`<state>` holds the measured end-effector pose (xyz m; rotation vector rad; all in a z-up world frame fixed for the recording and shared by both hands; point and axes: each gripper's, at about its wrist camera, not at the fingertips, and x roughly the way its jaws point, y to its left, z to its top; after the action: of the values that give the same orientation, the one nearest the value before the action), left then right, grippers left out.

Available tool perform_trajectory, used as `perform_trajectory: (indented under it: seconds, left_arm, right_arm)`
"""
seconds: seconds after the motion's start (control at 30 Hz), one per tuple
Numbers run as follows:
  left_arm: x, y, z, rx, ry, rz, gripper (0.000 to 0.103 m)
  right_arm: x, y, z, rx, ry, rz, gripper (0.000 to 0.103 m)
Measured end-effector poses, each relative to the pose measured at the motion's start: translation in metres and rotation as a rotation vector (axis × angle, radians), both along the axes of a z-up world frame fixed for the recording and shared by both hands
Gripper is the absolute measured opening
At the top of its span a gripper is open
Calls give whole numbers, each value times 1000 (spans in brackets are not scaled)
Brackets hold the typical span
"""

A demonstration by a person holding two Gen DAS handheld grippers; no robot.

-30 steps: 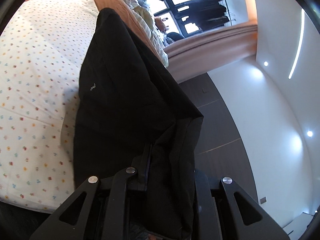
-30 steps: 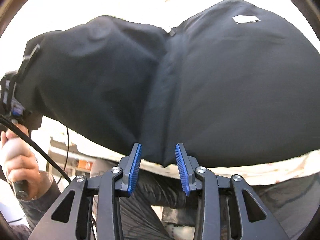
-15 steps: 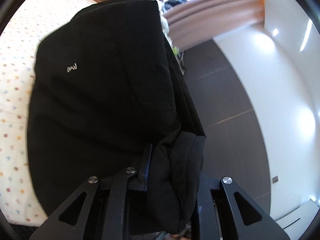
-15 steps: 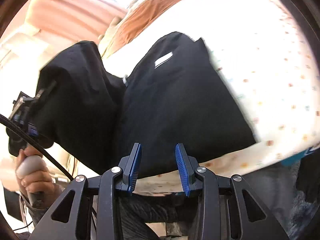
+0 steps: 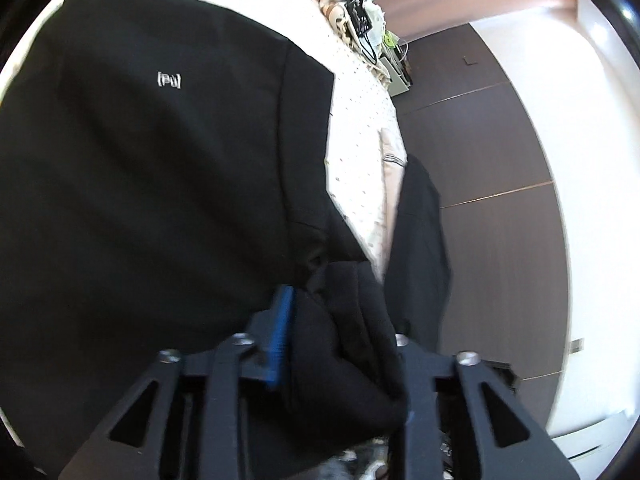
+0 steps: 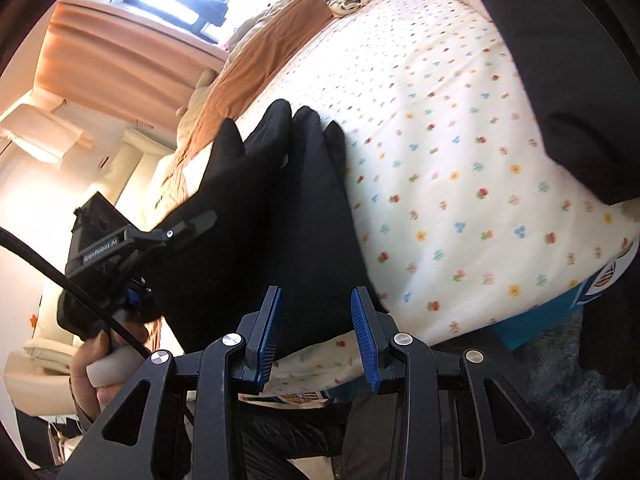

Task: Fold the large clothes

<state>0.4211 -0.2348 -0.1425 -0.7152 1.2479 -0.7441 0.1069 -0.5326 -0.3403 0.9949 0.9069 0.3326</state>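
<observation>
The left gripper (image 5: 340, 332) has its jaws clamped on a bunched fold of the black garment (image 5: 152, 184), which lies draped over the flowered bed sheet (image 6: 460, 152). The right gripper (image 6: 316, 336) hovers near the bed edge, jaws wide and holding nothing.

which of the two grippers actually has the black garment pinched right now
The left gripper: a bunched fold of the black garment fills the gap between its fingers. The right gripper is open, with nothing between its blue pads.
</observation>
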Motion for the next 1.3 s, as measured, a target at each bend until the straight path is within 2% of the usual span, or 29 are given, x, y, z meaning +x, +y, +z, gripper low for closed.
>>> perform_trajectory:
  seconds: [0.03,0.1,0.13,0.2,0.23,0.3,0.43,0.53,0.63,0.77,0.83,0.87,0.9,1.03,1.3]
  left_arm:
    - [0,0,0,-32,15,-5,55]
    - [1,2,3,-97,23,-29,66]
    - [-1,3,6,-122,22,-50,66]
    - [-3,13,13,-136,6,-63,66]
    - [-5,19,17,-134,-9,-61,66]
    - [-13,36,26,-108,-48,-43,66]
    - [-23,77,33,-53,-99,35,66]
    - [-28,107,30,18,-120,95,66]
    - [-39,141,22,62,-116,163,66]
    - [-50,175,3,123,-93,238,66]
    - [-54,186,-7,131,-68,260,66]
    - [-54,188,-13,135,-60,269,66]
    - [-57,192,-17,142,-55,276,66]
    - [-63,192,-24,170,-59,264,66]
    - [-55,158,-29,217,-90,188,66]
  right_arm:
    - [-9,-2,18,4,1,-6,33]
    - [-12,-6,24,13,-12,-19,33]
    - [-14,-8,27,17,-22,-25,35]
    - [-16,-10,29,30,-41,-38,50]
    - [-14,-10,29,37,-53,-45,54]
    - [-12,-8,31,50,-77,-51,59]
    - [3,1,31,61,-101,-15,59]
    - [18,18,33,61,-108,24,59]
    - [31,41,35,9,-105,82,59]
    - [39,60,38,-75,-106,97,59]
    - [41,60,38,-86,-123,99,25]
    - [41,57,40,-84,-131,96,15]
    - [40,52,40,-66,-153,83,11]
    - [37,34,32,-11,-179,52,8]
    - [20,2,-40,197,-134,-17,7]
